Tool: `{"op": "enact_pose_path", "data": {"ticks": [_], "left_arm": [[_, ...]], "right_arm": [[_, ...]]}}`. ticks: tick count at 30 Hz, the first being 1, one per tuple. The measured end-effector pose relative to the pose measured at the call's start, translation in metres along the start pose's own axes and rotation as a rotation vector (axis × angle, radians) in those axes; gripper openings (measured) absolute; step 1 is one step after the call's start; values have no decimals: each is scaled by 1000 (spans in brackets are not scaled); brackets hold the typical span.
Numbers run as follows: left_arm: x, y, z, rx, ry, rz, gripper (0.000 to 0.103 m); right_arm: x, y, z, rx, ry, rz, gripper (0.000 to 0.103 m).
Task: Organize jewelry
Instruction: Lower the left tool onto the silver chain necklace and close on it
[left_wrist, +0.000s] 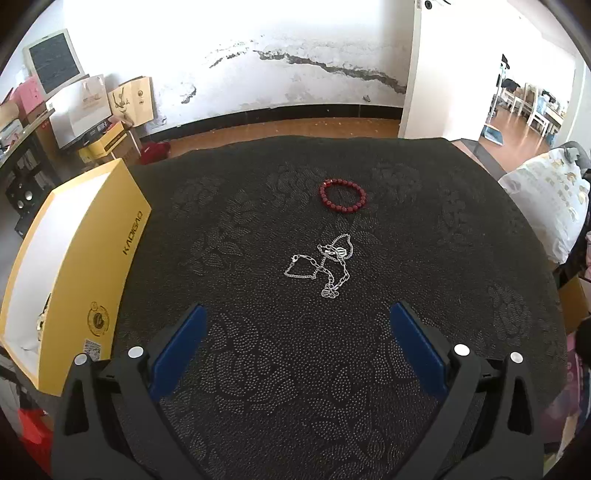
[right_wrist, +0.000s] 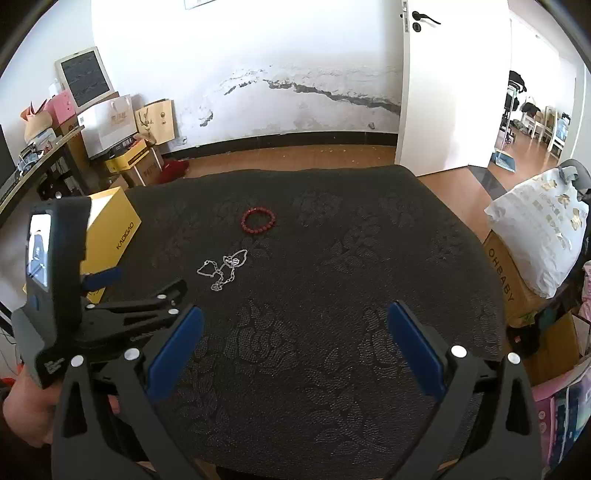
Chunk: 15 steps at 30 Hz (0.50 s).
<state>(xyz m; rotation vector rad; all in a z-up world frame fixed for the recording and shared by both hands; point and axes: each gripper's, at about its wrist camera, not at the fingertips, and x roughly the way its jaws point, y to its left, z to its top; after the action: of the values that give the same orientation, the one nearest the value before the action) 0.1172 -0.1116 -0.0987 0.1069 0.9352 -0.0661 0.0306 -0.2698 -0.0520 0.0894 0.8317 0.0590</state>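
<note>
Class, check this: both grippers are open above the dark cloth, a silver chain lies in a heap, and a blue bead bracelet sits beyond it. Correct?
One error: the bead bracelet is red, as the left wrist view shows. The left gripper and right gripper are open, and the silver chain lies heaped on the dark cloth.

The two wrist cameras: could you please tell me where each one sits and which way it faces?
Left wrist: rides on the left gripper, facing forward over the dark table at the silver chain; only its own open blue fingers show.
Right wrist: rides on the right gripper, facing the same way from further right; its open fingers, the left gripper and the person's hand show.
Shared: chain, red bracelet, yellow box and far wall.
</note>
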Motion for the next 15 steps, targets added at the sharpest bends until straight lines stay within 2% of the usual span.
{"op": "enact_pose_path", "data": {"ticks": [3, 9, 15], "left_arm": [[13, -3, -1, -9, 8, 7, 97], [66, -12, -5, -44, 73, 30, 97], [113, -14, -2, -130, 128, 49, 97]], "right_arm": [[-1, -1, 2, -2, -1, -11, 96], [1, -12, 3, 20, 5, -12, 96], [6, -26, 6, 48, 12, -7, 96]]}}
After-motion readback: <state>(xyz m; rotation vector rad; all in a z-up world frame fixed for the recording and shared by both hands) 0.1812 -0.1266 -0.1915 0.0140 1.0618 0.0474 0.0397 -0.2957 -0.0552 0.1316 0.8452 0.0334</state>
